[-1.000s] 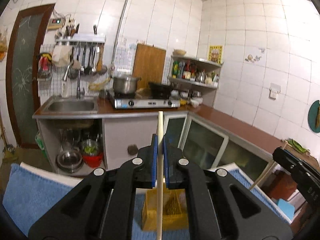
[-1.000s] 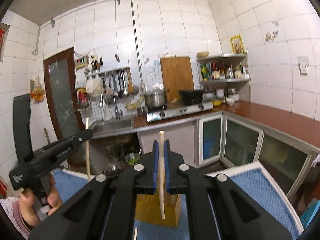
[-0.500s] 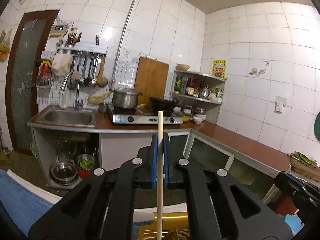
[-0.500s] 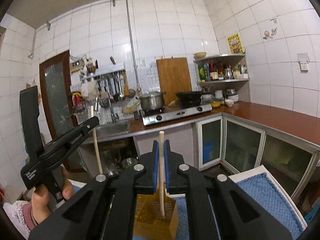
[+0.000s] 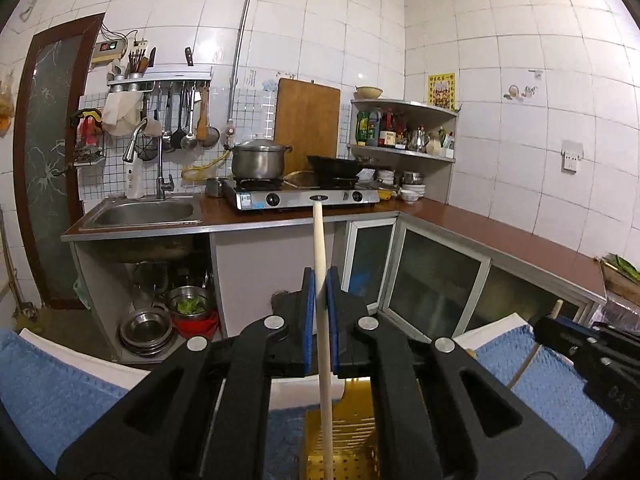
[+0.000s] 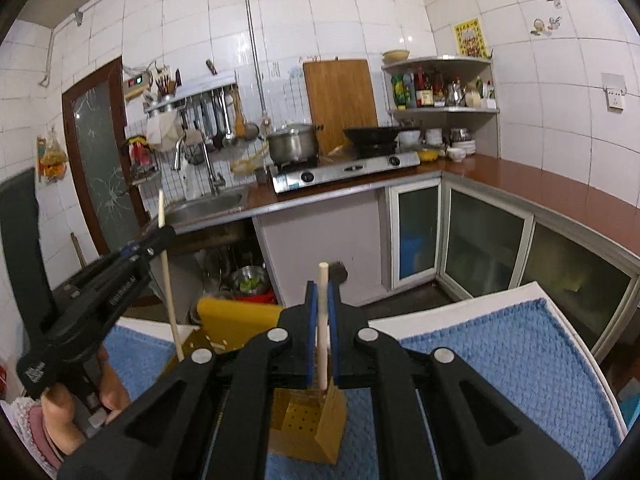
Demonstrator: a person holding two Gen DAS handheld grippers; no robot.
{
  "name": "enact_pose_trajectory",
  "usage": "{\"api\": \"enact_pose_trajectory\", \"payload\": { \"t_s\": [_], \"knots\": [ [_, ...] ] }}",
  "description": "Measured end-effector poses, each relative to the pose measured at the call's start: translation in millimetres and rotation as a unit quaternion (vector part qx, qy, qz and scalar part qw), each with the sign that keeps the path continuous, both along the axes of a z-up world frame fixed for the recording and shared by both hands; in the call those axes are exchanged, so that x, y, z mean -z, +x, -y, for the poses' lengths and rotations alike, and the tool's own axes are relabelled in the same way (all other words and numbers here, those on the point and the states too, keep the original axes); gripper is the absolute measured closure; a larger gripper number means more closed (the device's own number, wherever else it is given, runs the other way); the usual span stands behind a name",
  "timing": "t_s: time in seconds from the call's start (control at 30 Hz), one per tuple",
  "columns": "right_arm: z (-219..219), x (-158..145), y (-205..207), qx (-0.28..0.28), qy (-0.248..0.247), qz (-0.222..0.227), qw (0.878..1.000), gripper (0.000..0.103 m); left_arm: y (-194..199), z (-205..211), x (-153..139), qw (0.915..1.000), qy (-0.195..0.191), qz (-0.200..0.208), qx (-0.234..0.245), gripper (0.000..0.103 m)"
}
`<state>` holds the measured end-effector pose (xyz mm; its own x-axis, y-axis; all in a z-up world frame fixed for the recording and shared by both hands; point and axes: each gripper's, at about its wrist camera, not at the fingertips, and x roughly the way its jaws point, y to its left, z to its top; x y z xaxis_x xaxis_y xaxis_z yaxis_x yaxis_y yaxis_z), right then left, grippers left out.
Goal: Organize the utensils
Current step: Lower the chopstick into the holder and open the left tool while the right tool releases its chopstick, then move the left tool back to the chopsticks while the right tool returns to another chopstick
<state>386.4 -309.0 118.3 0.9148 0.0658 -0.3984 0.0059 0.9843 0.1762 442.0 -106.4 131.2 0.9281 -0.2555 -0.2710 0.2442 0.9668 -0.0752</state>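
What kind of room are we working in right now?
A home kitchen, by the look of it: a steel sink, a gas stove carrying a pot, and ladles hung on the tiled wall.

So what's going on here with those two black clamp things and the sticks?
A person holds a two-finger gripper in each hand. The left gripper is shut on one wooden chopstick, and the right gripper is shut on another chopstick. Both sticks stand roughly upright above a yellow perforated utensil holder that sits on a blue mat. Neither stick has been let go yet.
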Motion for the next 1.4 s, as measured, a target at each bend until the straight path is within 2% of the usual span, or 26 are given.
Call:
{"api": "enact_pose_trajectory", "payload": {
  "t_s": [0.13, 0.33, 0.4, 0.73, 0.8, 0.83, 0.87, 0.97, 1.1, 1.27, 1.37, 1.4],
  "knots": [
    [-2.7, 5.9, 0.8, -0.003, -0.004, -0.005, 1.0, 0.097, 1.0, -0.3, -1.4, 1.0, 0.007, 0.001, -0.005, 0.098],
    [-4.8, 5.6, -2.6, -0.004, -0.01, -0.003, 1.0, 0.097, 3.1, -2.7, -8.8, 0.9997, -0.011, 0.014, -0.014, 0.099],
    [-4.9, 5.6, -2.5, -0.003, -0.01, -0.003, 1.0, 0.097, 2.4, 0.7, -7.1, 0.9997, -0.003, 0.019, -0.014, 0.099],
    [-8.5, 5.5, -4.4, -0.021, -0.018, -0.013, 1.0, 0.096, -6.1, -9.6, 11.4, 0.9986, 0.042, -0.018, -0.028, 0.097],
    [-7.0, 3.7, -6.9, -0.022, -0.014, -0.014, 1.0, 0.084, -15.3, -19.2, 11.5, 0.9978, 0.047, -0.031, -0.036, 0.086],
    [-6.2, 2.1, -10.3, -0.019, -0.013, -0.011, 1.0, 0.064, -23.8, -25.6, 10.7, 0.9973, 0.052, -0.032, -0.041, 0.075],
    [-5.7, -0.3, -17.5, -0.014, -0.014, -0.004, 1.0, 0.053, -32.7, -31.1, 9.8, 0.9968, 0.057, -0.029, -0.049, 0.063],
    [-5.3, -4.5, -31.8, -0.016, -0.015, -0.002, 1.0, 0.053, -58.7, -48.2, 6.4, 0.9954, 0.065, -0.022, -0.067, 0.046],
    [-3.7, -9.4, -58.4, -0.02, -0.003, -0.001, 1.0, 0.053, -92.1, -71.7, 2.9, 0.9944, 0.063, -0.038, -0.076, 0.037],
    [-4.4, -15.3, -104.6, -0.027, 0.008, -0.004, 1.0, 0.053, -144.4, -88.8, -3.6, 0.9929, 0.074, -0.034, -0.087, 0.015],
    [-1.7, -15.7, -126.2, -0.03, 0.015, -0.012, 0.999, 0.052, -174.2, -92.5, -5.7, 0.993, 0.073, -0.043, -0.082, 0.005],
    [-0.1, -14.1, -136.0, -0.029, 0.02, -0.017, 0.999, 0.052, -179.0, -93.6, -5.7, 0.993, 0.072, -0.048, -0.08, 0.005]
  ]
}}
